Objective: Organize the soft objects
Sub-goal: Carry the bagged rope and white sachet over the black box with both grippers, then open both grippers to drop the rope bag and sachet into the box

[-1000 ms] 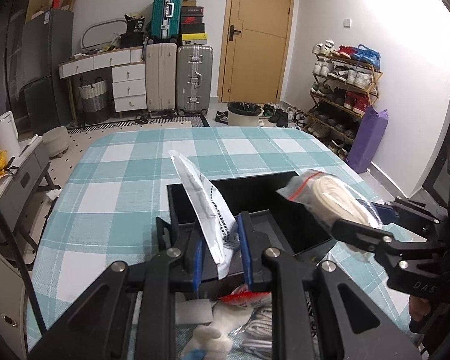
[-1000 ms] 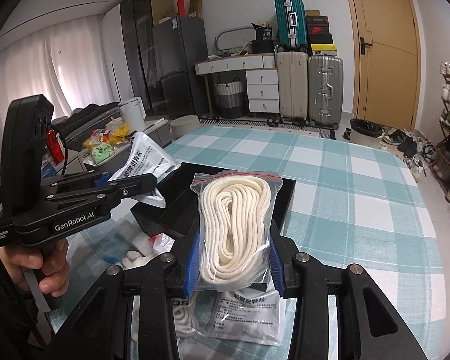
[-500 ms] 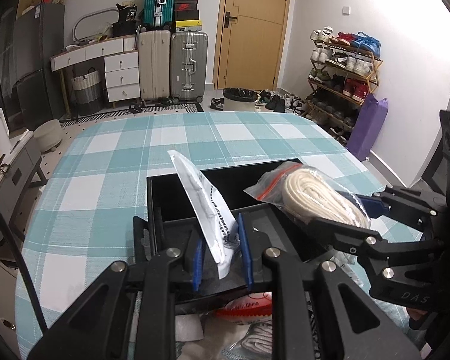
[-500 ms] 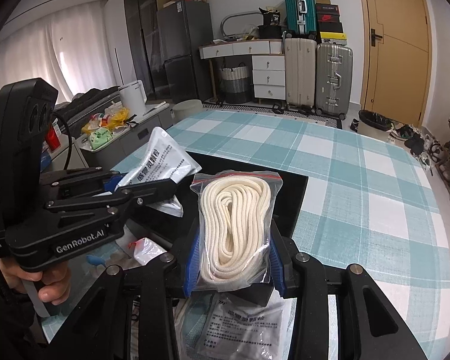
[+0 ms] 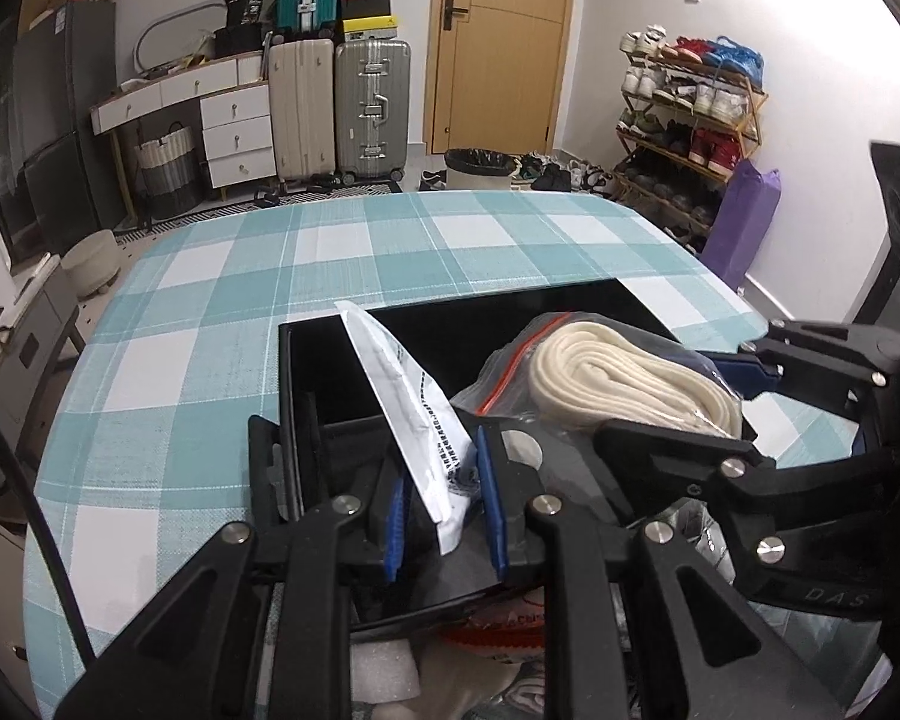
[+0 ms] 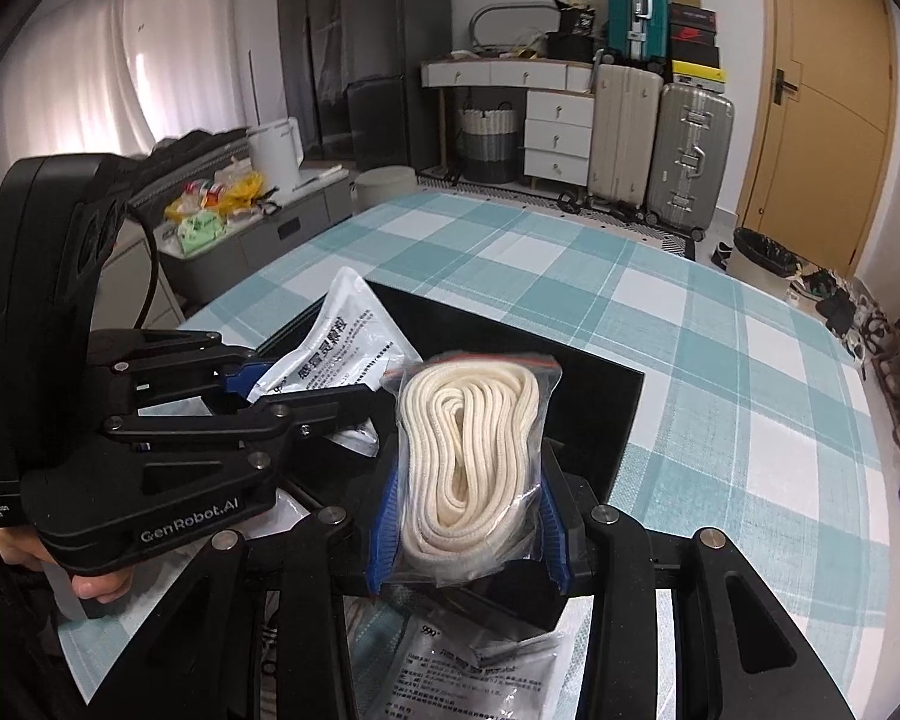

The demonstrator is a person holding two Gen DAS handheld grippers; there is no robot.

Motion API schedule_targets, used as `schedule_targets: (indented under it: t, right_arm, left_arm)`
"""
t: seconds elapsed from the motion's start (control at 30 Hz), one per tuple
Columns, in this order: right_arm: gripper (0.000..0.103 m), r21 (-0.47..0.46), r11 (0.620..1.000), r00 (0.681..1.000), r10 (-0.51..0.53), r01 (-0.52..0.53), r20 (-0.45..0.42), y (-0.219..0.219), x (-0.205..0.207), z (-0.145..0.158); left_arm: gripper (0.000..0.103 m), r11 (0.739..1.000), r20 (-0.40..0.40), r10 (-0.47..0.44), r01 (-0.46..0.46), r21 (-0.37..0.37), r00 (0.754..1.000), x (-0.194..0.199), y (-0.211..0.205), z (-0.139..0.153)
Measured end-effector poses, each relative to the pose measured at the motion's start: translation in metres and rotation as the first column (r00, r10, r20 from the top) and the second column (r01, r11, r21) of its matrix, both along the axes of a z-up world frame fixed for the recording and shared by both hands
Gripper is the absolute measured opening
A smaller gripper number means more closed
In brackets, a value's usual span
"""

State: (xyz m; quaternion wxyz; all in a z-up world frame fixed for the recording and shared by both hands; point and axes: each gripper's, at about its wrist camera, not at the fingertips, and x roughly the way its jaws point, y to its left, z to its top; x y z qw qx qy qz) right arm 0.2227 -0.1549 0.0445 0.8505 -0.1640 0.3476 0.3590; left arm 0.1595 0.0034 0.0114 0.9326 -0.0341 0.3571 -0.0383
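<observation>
Both packets have been carried forward over the black box (image 5: 468,324). The left tool (image 5: 441,516) is clamped on the white sachet (image 5: 414,414), the right tool (image 6: 468,531) on the rope bag (image 6: 471,456); released early, either could be dropped short onto the surface (image 5: 210,312).

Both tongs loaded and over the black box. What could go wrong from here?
1. The left tongs pinch the white sachet only at its lower corner; it stands tilted and could slip out or land outside the black box.
2. The rope bag bulges between the right tongs; slick plastic may slide.
3. The tongs sit close together, so releasing both at once risks a clash.
</observation>
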Motion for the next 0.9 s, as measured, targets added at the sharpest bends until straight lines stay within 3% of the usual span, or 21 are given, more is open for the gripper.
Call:
schedule_targets:
  t: [0.37,0.9]
  right_arm:
    - [0.041,-0.018,1.000,0.996,0.010,-0.011,-0.091,0.000,0.011,-0.007]
    - [0.044,-0.062,0.998,0.995,0.016,-0.022,-0.095,-0.002,-0.004,-0.004]
  left_arm:
    - [0.020,1.000,-0.038,-0.017,0.018,0.007,0.999,0.002,0.000,0.001]
    - [0.021,0.999,-0.054,-0.039,0.041,0.027,0.998,-0.005,-0.003,0.001]
